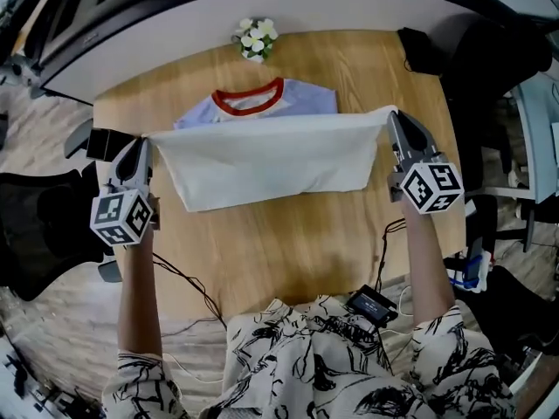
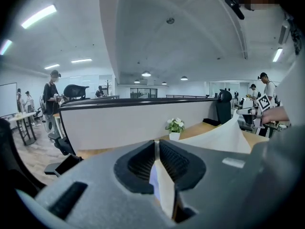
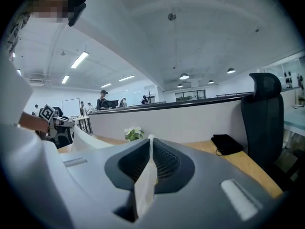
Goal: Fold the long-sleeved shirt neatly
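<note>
White-bodied, red-collared long-sleeved shirt (image 1: 271,160): hem clamped in left hand-held gripper (image 1: 142,143) and right hand-held gripper (image 1: 395,120), forearms outstretched, parallel over wooden surface (image 1: 297,243)

A person wears a white short-sleeved top (image 1: 314,356) printed with black brushstroke patterns. The left gripper (image 1: 144,140) and the right gripper (image 1: 392,116) look alike: each is dark grey, with two tapering jaws lined with ribbed black pads (image 2: 138,166). Each gripper bears a white cube (image 1: 122,217) with black square markers. Thin black cables (image 1: 380,251) trail from the grippers towards the person.
</note>
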Demonstrator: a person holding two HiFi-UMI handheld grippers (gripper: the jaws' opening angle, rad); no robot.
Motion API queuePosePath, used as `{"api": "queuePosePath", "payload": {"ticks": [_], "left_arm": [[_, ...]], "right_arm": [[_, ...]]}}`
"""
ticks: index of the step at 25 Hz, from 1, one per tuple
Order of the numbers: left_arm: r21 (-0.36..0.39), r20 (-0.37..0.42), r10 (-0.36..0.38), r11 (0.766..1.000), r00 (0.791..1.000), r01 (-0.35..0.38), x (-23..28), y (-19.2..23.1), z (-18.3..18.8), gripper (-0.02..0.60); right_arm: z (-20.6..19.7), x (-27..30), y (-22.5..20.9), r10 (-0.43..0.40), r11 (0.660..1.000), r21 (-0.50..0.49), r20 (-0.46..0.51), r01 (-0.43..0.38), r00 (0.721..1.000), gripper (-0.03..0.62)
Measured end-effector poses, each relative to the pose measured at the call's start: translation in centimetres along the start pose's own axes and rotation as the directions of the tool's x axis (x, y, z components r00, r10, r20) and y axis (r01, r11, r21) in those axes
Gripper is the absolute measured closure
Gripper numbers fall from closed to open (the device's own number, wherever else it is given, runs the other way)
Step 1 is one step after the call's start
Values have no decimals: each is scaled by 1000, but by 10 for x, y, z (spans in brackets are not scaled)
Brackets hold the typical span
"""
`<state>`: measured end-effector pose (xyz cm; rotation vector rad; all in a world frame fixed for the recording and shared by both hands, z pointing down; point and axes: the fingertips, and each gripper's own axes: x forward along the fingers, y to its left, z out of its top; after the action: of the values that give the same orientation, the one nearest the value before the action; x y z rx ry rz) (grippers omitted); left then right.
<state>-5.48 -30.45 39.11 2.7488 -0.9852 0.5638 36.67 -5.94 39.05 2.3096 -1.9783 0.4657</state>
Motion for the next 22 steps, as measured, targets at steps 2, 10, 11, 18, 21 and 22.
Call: {"api": "queuePosePath", "payload": {"ticks": [2, 10, 11, 18, 21, 22], "left_arm": [[12, -27, 5, 1000, 1000, -4, 17, 8, -8, 545], [38, -143, 30, 999, 989, -25, 66, 38, -59, 545], [36, -157, 34, 999, 987, -28, 73, 43, -65, 545], [-43, -256, 43, 997, 966, -56, 117, 67, -108, 545], [-3, -316, 51, 998, 947, -55, 135, 73, -124, 543], [2, -328, 51, 999, 943, -54, 140, 74, -128, 543]], "right_arm": [[-3, 18, -2, -2, 1000, -12, -15, 2, 1000, 562], [-37, 97, -16, 1, 997, -71, -113, -9, 994, 562], [-43, 107, -18, 2, 997, -77, -128, -12, 992, 562], [-91, 162, -36, -23, 999, -49, -226, 13, 974, 562], [-115, 179, -42, -48, 998, -51, -295, 35, 954, 562], [-123, 184, -44, -57, 997, -59, -316, 41, 947, 562]]}}
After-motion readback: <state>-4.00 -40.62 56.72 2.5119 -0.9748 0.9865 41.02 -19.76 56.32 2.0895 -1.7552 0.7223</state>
